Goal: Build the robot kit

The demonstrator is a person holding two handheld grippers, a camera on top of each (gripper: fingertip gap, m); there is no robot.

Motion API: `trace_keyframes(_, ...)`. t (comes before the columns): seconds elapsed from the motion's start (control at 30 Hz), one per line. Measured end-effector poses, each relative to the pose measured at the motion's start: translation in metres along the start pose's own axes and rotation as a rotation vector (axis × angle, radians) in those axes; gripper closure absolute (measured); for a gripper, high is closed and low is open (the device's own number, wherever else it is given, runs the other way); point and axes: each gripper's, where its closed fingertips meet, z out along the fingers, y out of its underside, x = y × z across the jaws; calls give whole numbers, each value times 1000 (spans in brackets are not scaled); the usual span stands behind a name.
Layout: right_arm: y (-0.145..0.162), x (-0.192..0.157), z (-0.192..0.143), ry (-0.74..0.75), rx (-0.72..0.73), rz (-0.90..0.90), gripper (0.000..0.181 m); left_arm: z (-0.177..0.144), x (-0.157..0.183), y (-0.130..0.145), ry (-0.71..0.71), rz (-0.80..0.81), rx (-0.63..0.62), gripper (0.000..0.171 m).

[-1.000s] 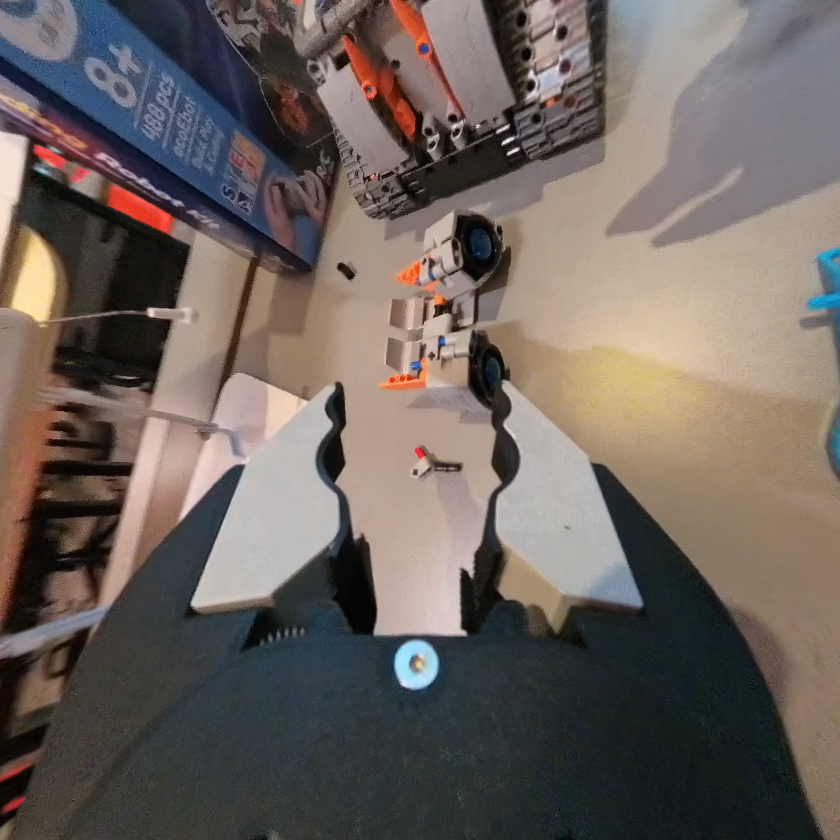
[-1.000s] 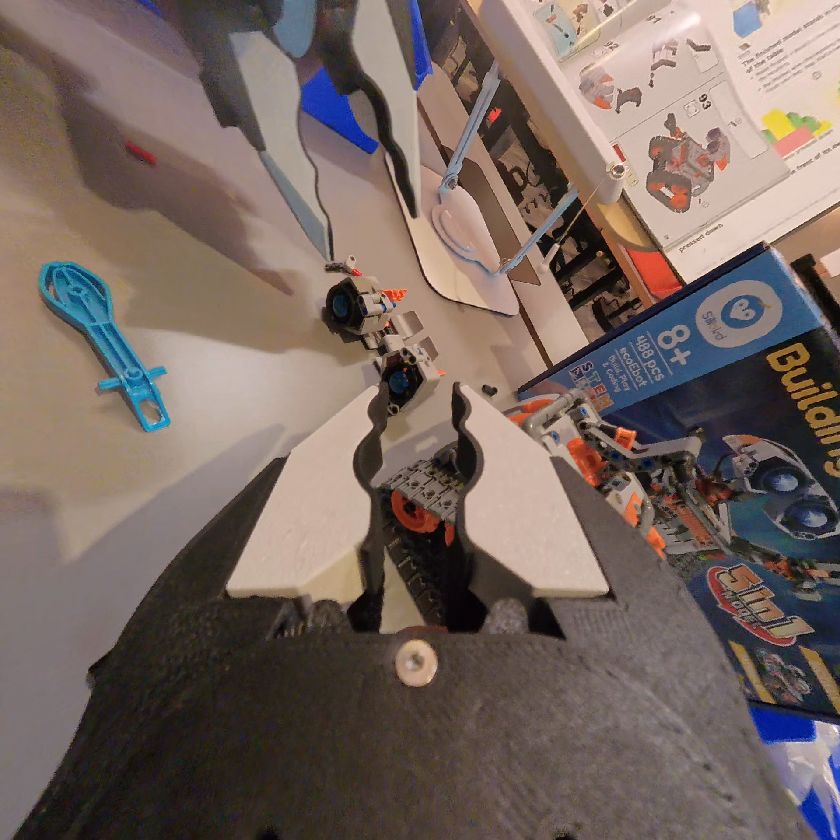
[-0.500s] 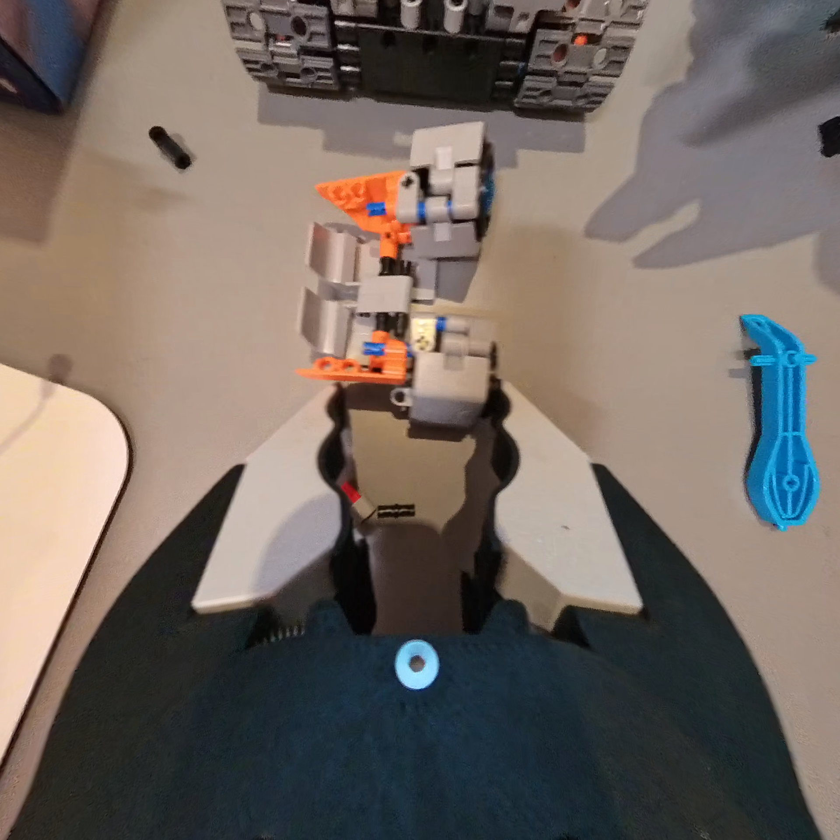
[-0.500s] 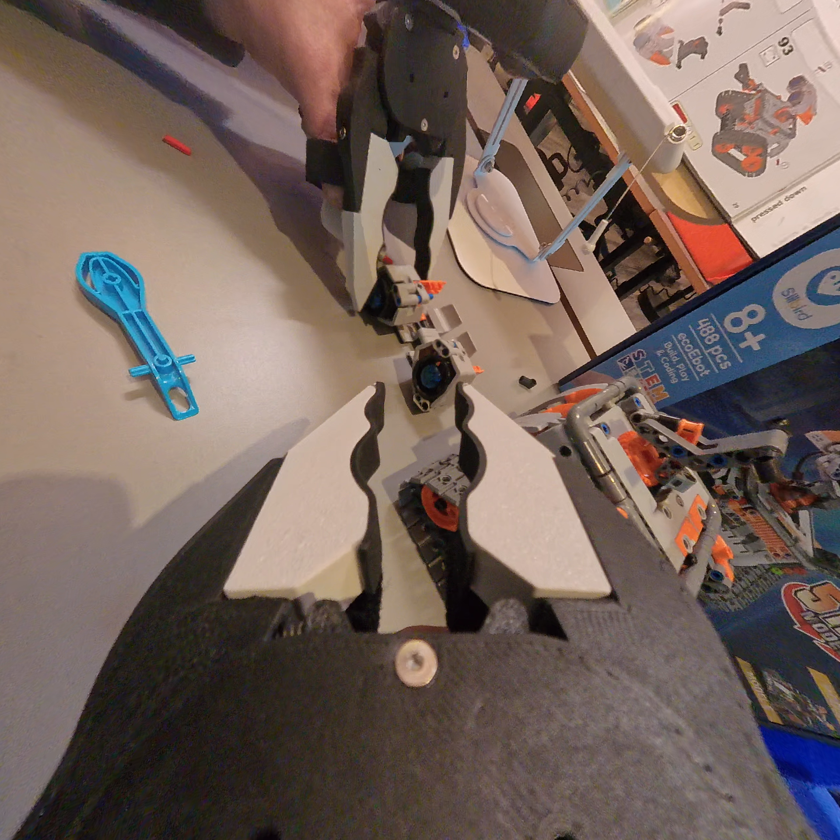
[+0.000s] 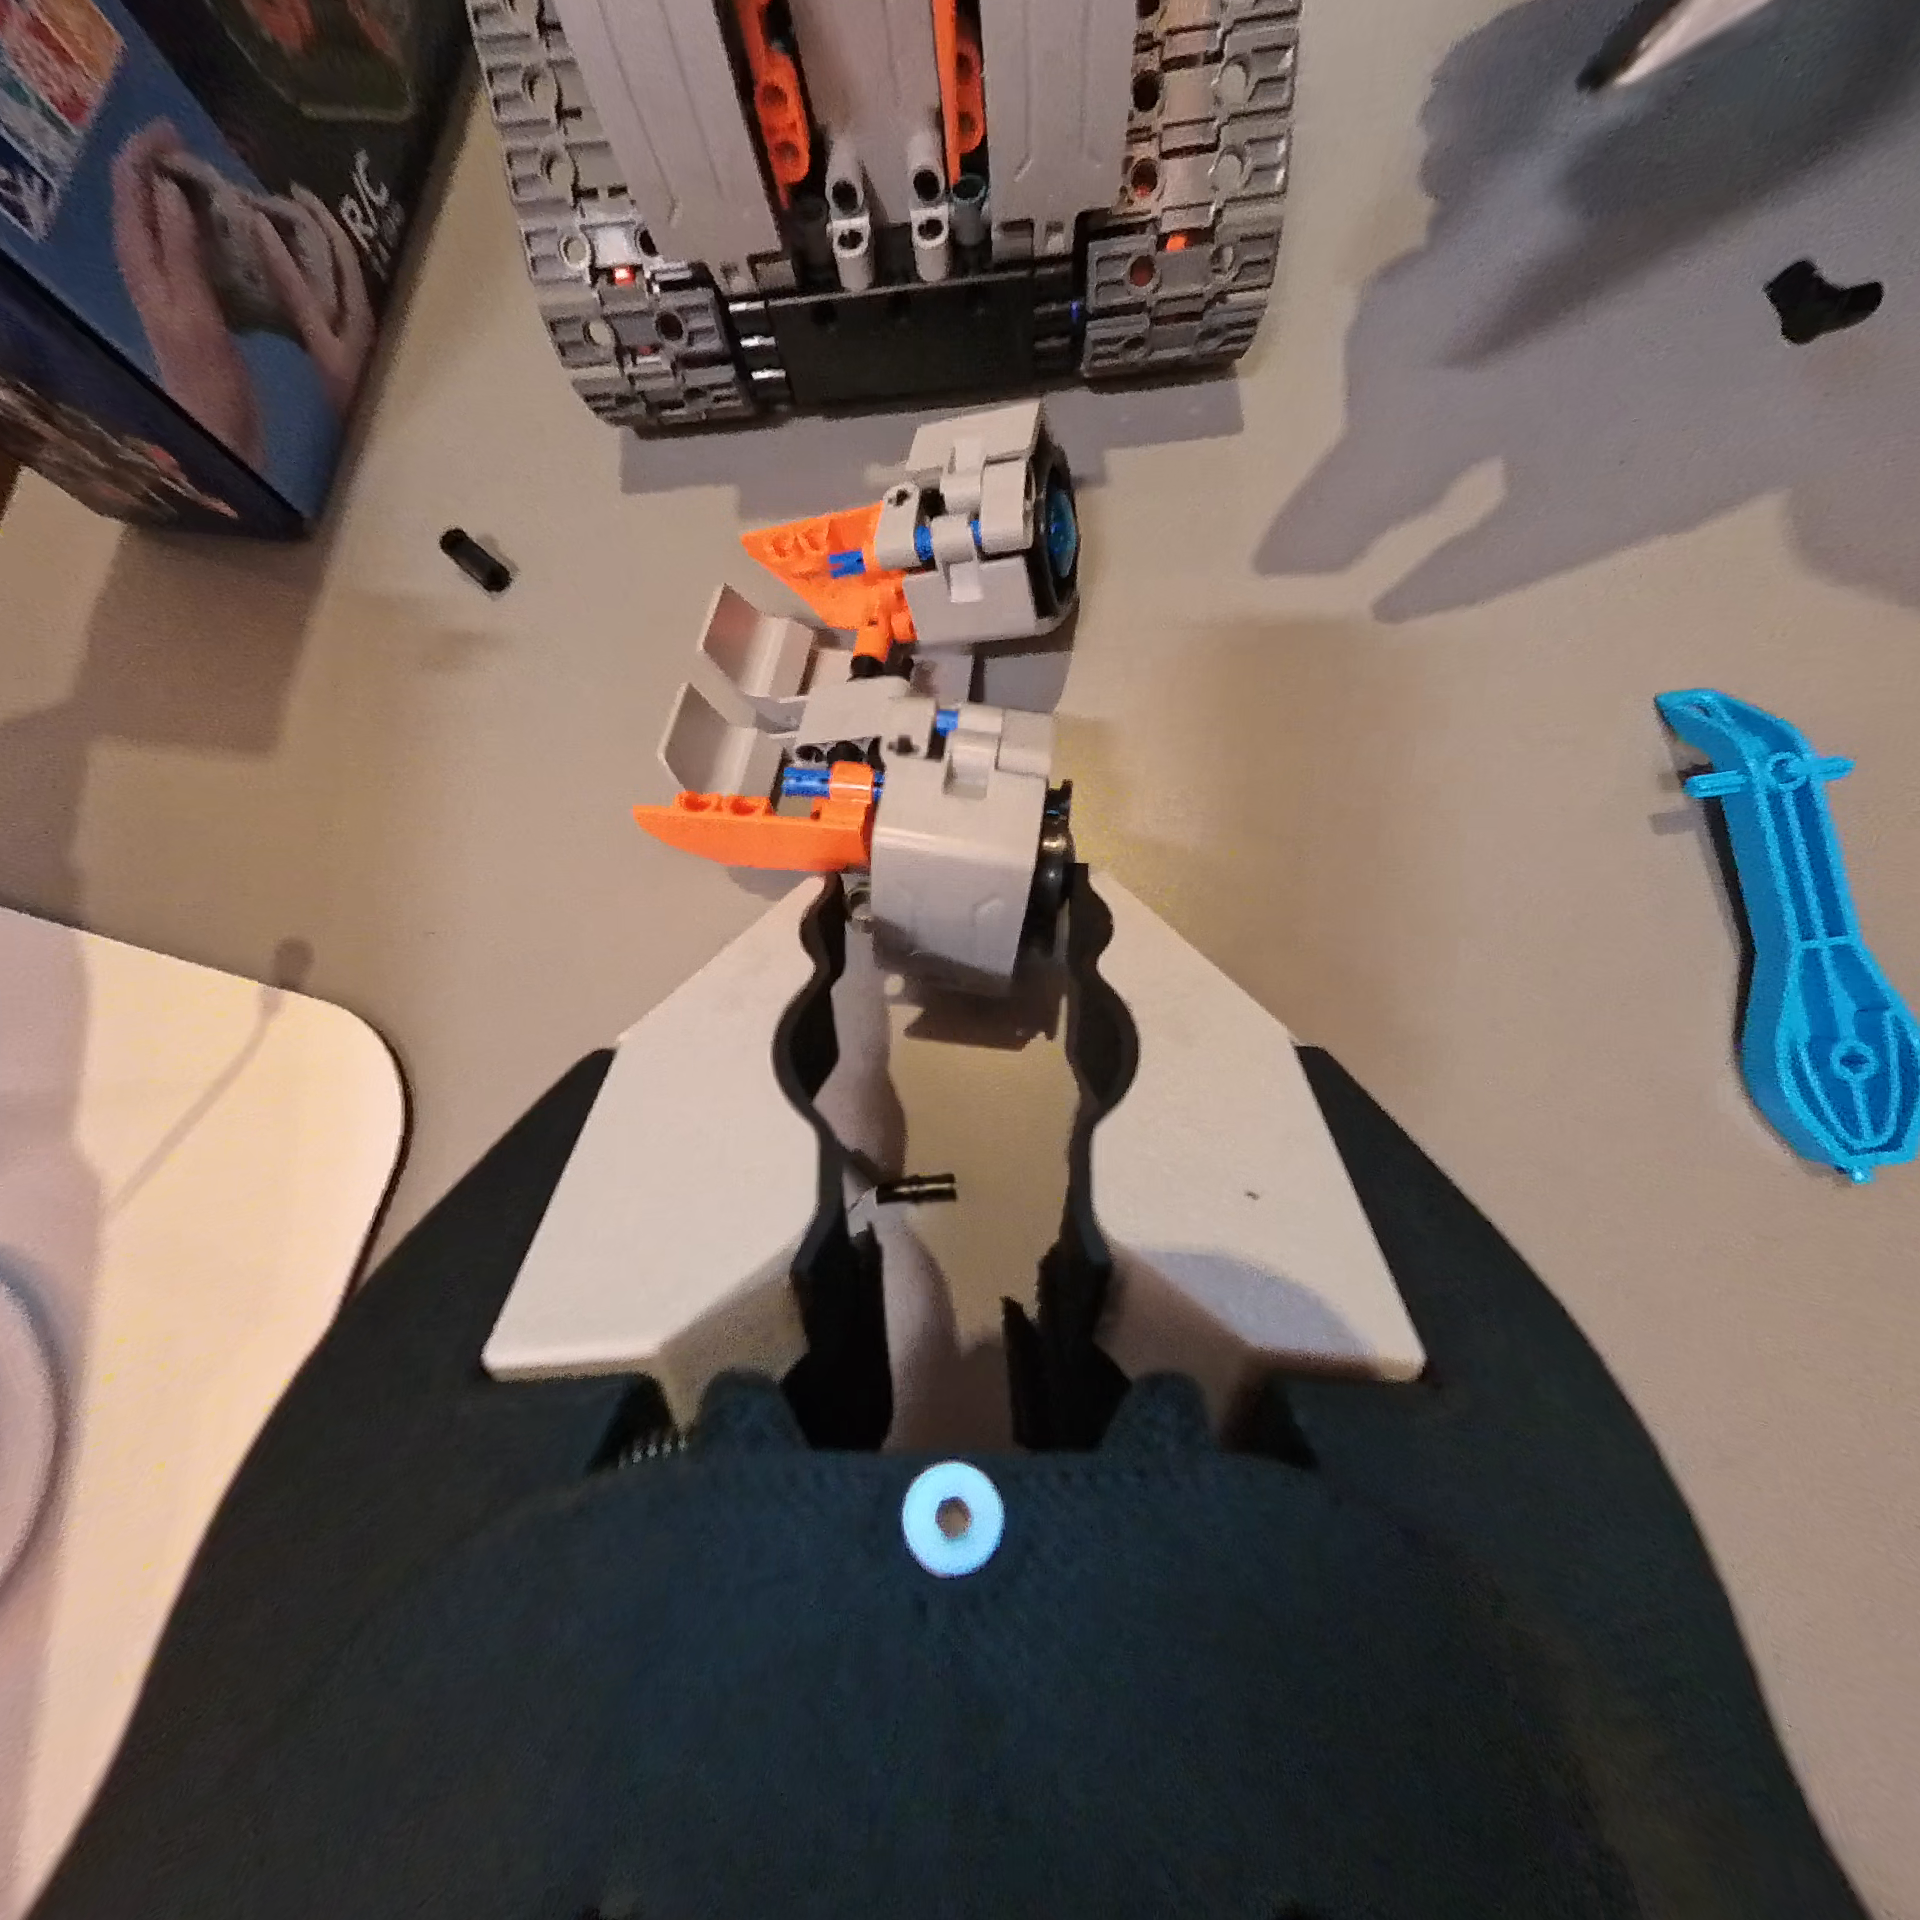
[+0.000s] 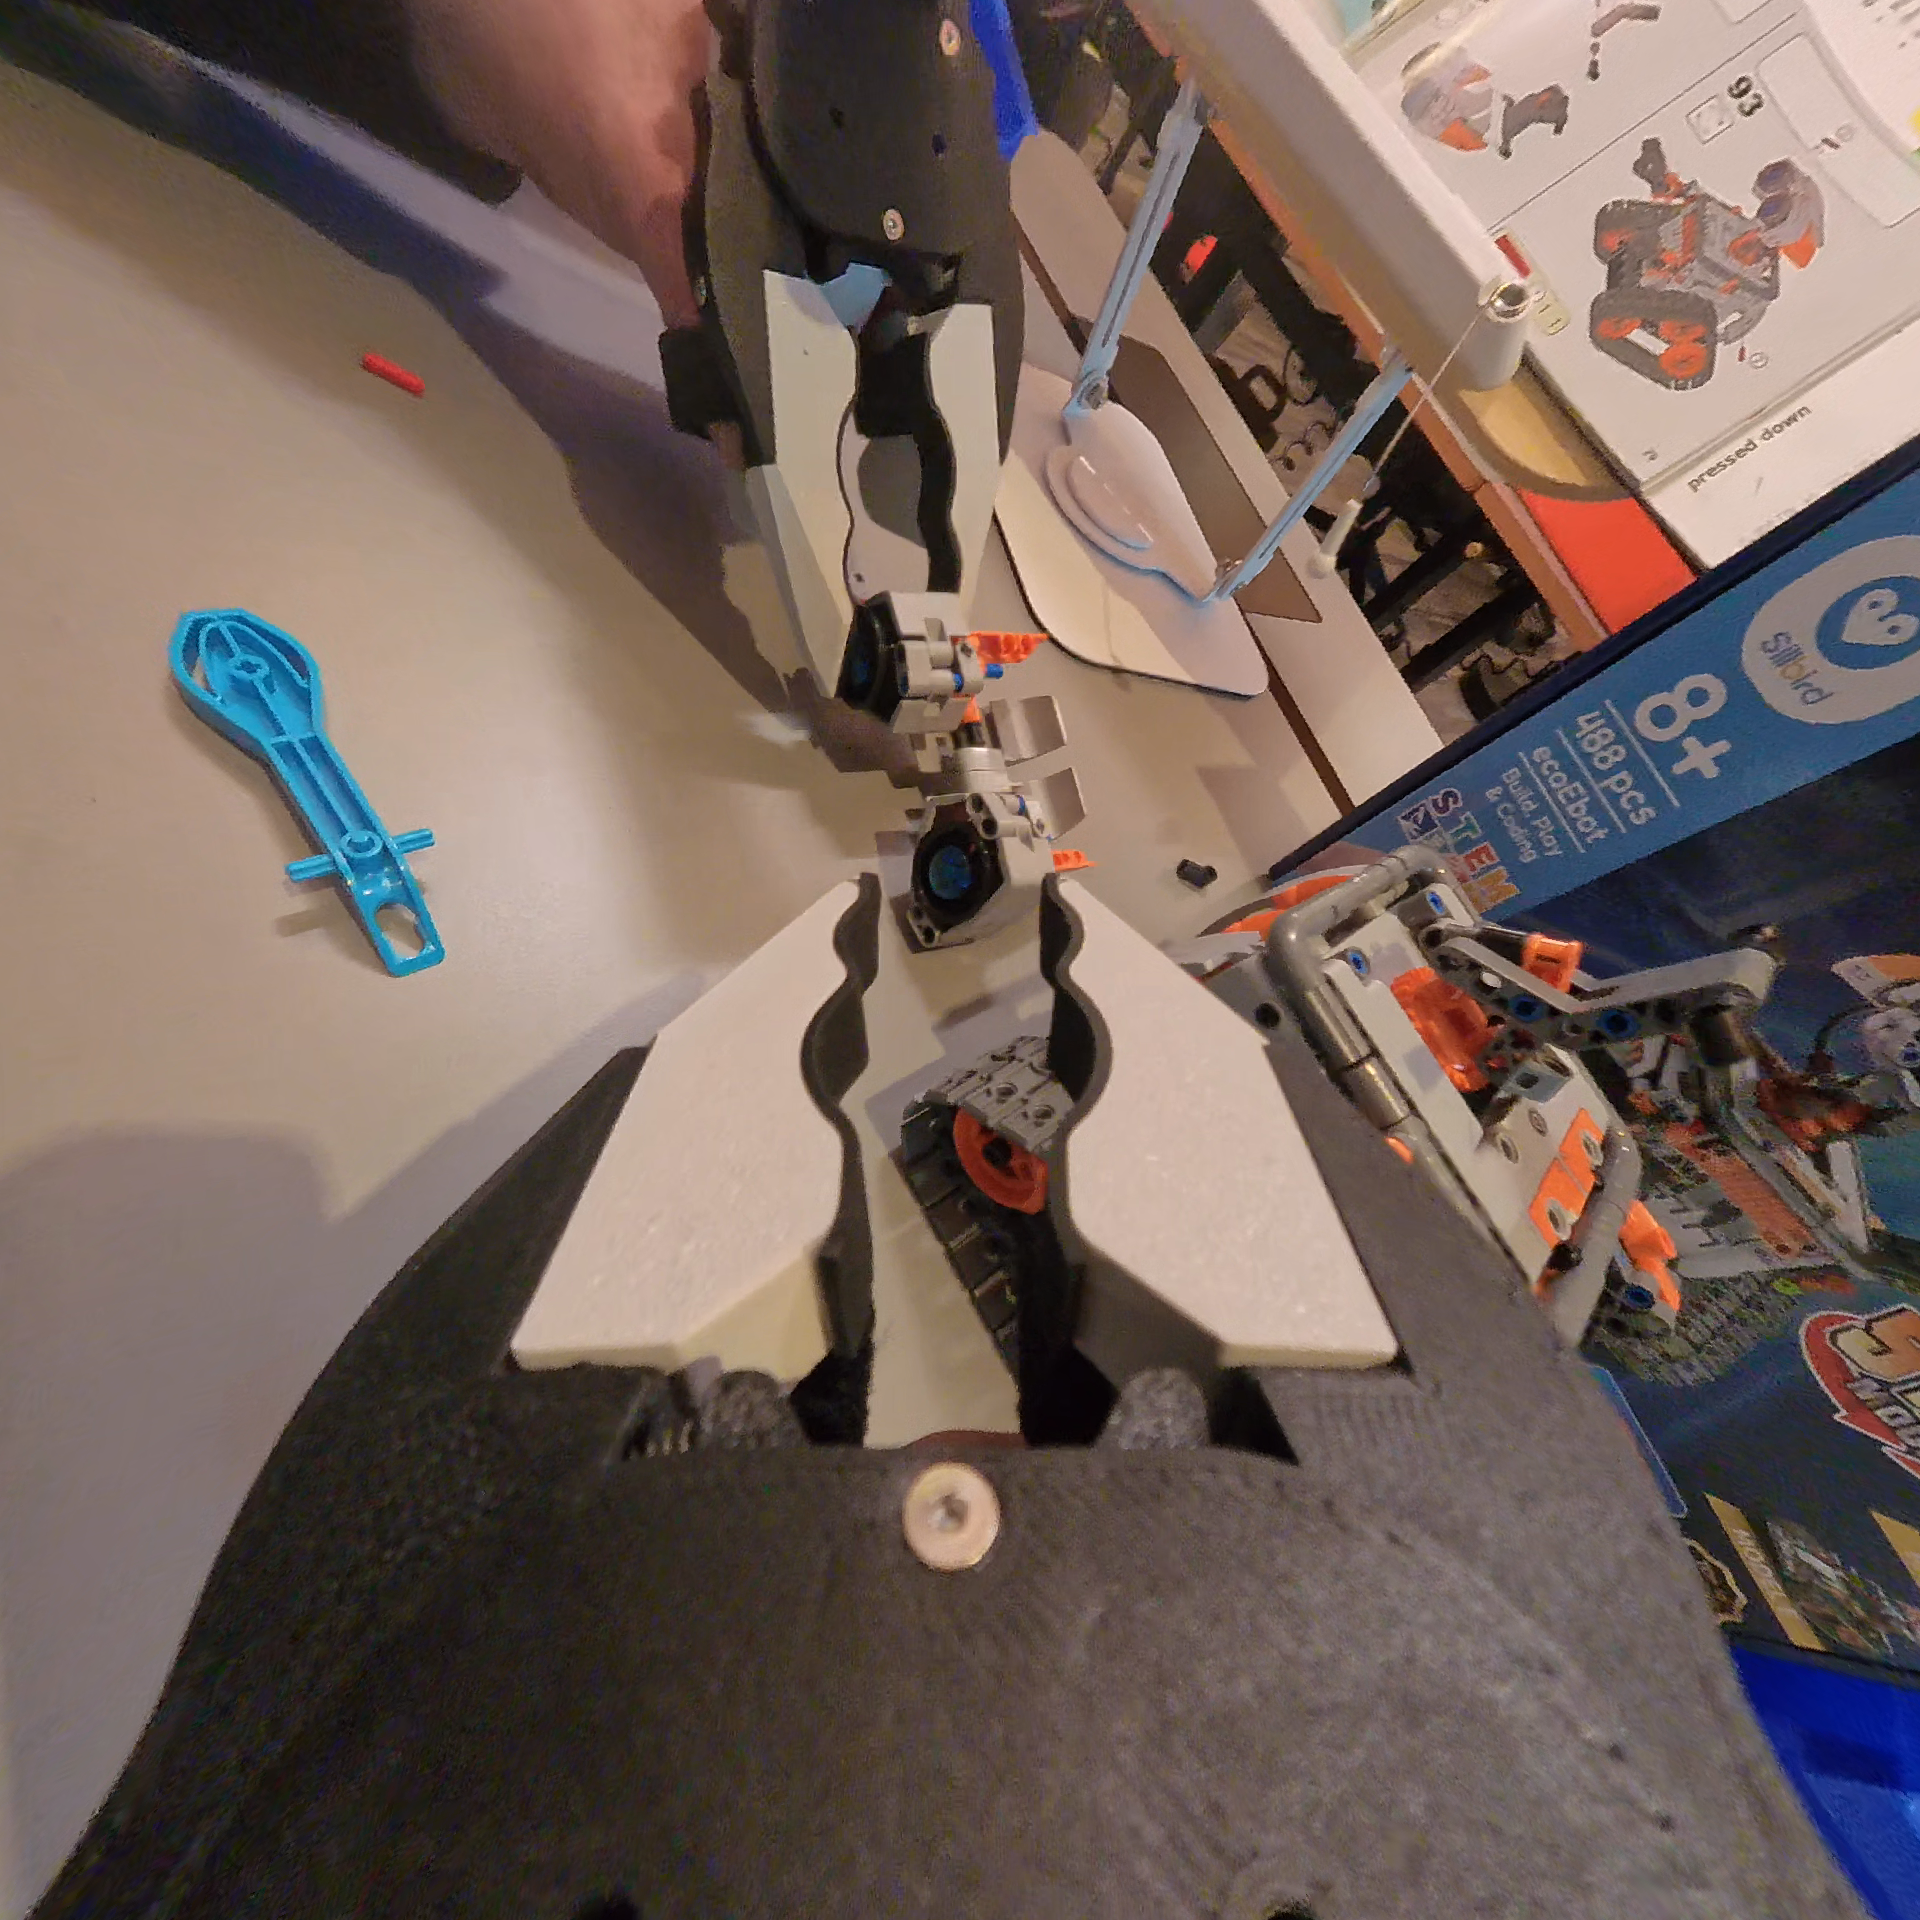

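**Grippers meet at a small grey-and-orange brick assembly**

Fingers of the left gripper [image 5: 951, 925] stand around the near grey block of the brick assembly [image 5: 883, 727], which rests on the pale counter [image 5: 1403, 831]. The block sits between the fingertips and seems to touch both pads, so the fingers appear clenched on it, though the contact is not fully clear. The assembly has two grey blocks with blue-centred black discs, orange wedge pieces and two curved grey panels on its left side. Between the left fingers, nearer the camera, a small black pin [image 5: 914, 1184] lies on the counter.

In the right wrist view the right gripper [image 6: 956, 904] has its fingers released, with a gap between them; the assembly's other grey block [image 6: 961, 878] sits just at their tips, apart from both pads. The left gripper [image 6: 894, 582] shows at the far end of the assembly, carried by a hand [image 6: 623, 156].

Beyond the assembly in the left view stands a tracked vehicle model [image 5: 883, 187] in grey and orange, with a blue product box [image 5: 187, 260] to its left. A blue plastic tool [image 5: 1808, 935] lies well to the right, a short black peg [image 5: 475, 561] to the left, and a small red piece [image 6: 393, 374] farther off in the right view.
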Motion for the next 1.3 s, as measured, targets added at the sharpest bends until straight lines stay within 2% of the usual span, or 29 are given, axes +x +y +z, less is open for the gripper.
trace_keyframes(0.17, -9, 15, -13, 46, 47, 22, 151, -5, 9, 0, 9, 26, 9, 130)
trace_keyframes(0.4, -22, 57, -42, 172, 71, 86, 150, -12, 14, 0, 14, 30, 28, 130)
trace_keyframes(0.53, -17, 82, -53, 237, 20, 128, 149, -14, 21, 4, 33, 23, 26, 130)
trace_keyframes(0.67, -4, 108, -59, 286, -23, 248, 147, -13, 31, 9, 58, 10, 30, 130)
trace_keyframes(0.8, 9, 120, -57, 290, -54, 367, 144, -10, 41, 15, 65, 7, 25, 130)
trace_keyframes(1.1, 10, 123, -28, 255, -139, 425, 144, -3, 52, 19, 92, -3, 25, 130)
trace_keyframes(1.3, 17, 131, -14, 262, -157, 483, 174, -2, 56, 18, 98, -3, 34, 130)
